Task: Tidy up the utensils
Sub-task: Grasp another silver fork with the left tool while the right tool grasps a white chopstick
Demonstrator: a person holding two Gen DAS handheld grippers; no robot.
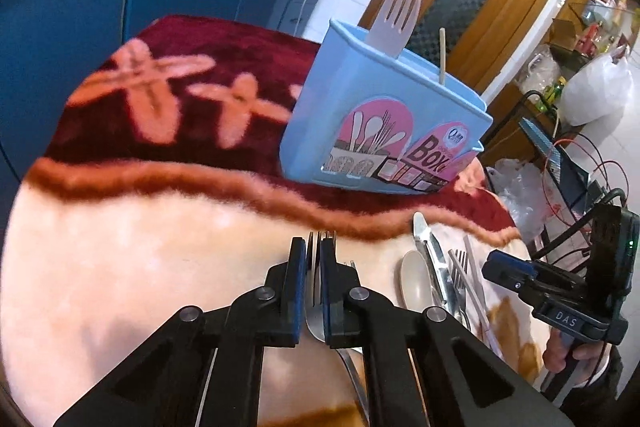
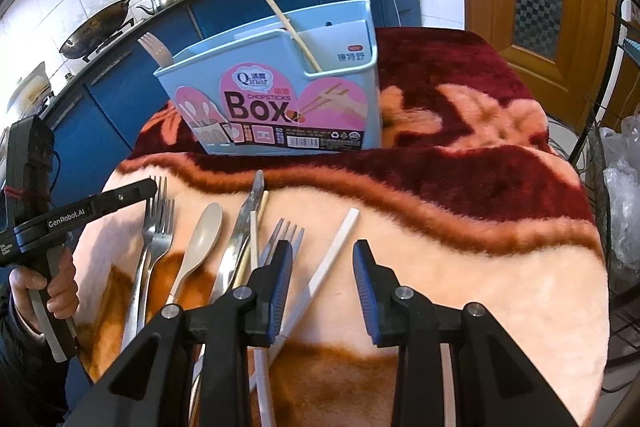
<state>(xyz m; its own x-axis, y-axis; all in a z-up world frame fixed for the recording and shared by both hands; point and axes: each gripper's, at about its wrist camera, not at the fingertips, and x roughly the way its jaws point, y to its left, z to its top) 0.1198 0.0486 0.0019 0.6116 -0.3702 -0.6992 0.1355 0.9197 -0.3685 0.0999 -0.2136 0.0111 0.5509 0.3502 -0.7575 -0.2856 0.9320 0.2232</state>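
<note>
While the left tool (image 1: 313, 259) pinches a stiff, slick steel fork (image 1: 315, 311) near its neck, short of the blue chopsticks box (image 1: 372, 131), the right tool (image 2: 322, 259) hovers agape over the light white chopstick (image 2: 320, 267) on the blanket-covered counter (image 2: 500, 267).

The blue utensil box (image 2: 280, 95) reads "Qinwar", "CHOPSTICKS", "Box" and a small "NEW" tag. The left gripper (image 2: 150, 187) shows "GenRobot.AI" along its side; the right gripper (image 1: 496, 267) carries "DAS".
</note>
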